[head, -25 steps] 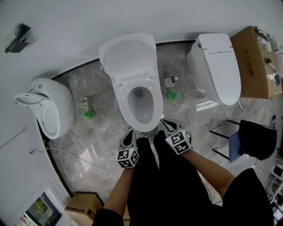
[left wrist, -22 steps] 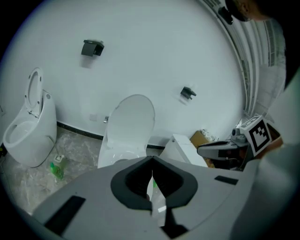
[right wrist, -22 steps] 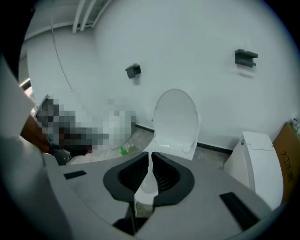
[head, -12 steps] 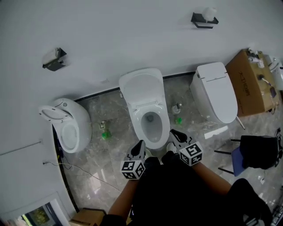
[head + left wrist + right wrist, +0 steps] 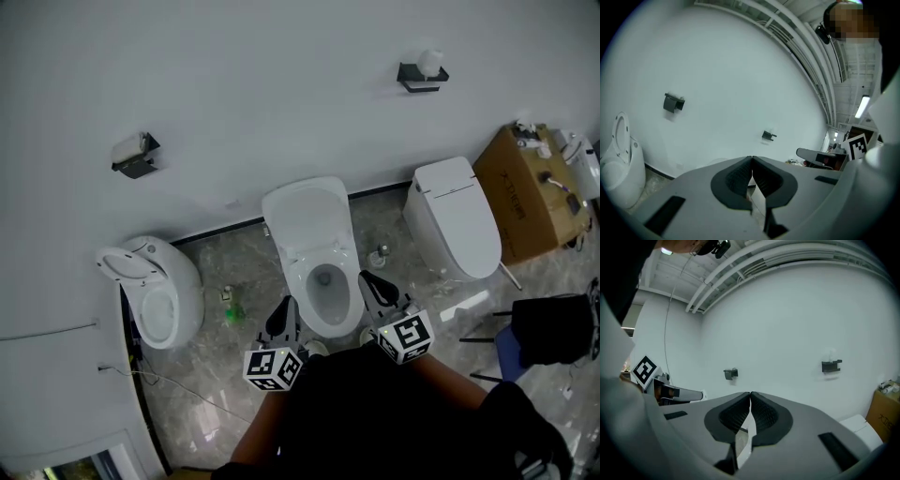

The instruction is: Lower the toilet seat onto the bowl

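Observation:
A white toilet (image 5: 322, 281) stands against the wall in the middle of the head view. Its lid and seat (image 5: 306, 217) stand raised at the back, and the bowl is uncovered. My left gripper (image 5: 284, 313) hovers just in front of the bowl's near left edge, shut, with nothing in it. My right gripper (image 5: 371, 281) hangs beside the bowl's near right edge; its jaws are closing, the tips meet and nothing is between them. Both gripper views face the white wall past the left gripper (image 5: 752, 159) and the right gripper (image 5: 750, 394); neither touches the toilet.
A rounded toilet (image 5: 159, 295) with its seat up stands at the left, and a closed one (image 5: 457, 228) at the right. A cardboard box (image 5: 523, 192) and a black chair (image 5: 548, 330) are further right. Two holders (image 5: 136, 156) (image 5: 422, 73) hang on the wall. A green object (image 5: 233, 312) lies on the floor.
The head view has lifted, so the toilets now sit lower and smaller with more wall showing. Both grippers stay close to my body, in front of the bowl.

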The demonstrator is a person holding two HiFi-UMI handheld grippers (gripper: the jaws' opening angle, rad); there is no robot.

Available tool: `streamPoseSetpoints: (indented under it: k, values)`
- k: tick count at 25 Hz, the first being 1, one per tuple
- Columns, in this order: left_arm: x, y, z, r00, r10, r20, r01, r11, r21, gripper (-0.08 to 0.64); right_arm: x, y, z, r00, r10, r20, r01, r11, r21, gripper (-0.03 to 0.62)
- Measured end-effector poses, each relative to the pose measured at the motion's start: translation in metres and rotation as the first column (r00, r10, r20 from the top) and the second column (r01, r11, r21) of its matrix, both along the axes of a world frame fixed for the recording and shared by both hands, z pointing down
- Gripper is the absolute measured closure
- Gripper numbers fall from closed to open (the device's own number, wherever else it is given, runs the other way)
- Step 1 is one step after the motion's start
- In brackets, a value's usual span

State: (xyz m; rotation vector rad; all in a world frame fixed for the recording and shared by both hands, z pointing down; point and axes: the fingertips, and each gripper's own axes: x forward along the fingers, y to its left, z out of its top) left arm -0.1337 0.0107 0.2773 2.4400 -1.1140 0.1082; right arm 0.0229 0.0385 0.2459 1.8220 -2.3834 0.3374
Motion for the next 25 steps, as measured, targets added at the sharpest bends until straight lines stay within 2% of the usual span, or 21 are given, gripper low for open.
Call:
streamPoseSetpoints:
  k: [5,12,25]
  values:
    - [0.008,-0.007,-0.025,1.0,0.003,0.029,-0.006,0.995,0.101,0.543,-0.001,-0.01,-0.014,1.0,0.011,-0.004,-0.011,1.0,0.014,0.555]
    - [0.013,-0.009,-0.039,0.999,0.016,0.052,-0.025,0.985,0.171,0.545,-0.005,-0.014,-0.014,0.999,0.003,-0.035,-0.002,1.0,0.028,0.555]
    - [0.022,-0.016,-0.033,0.997,0.023,0.068,-0.035,0.983,0.179,0.545,-0.002,-0.018,-0.015,0.999,0.0,-0.047,0.001,1.0,0.028,0.555]
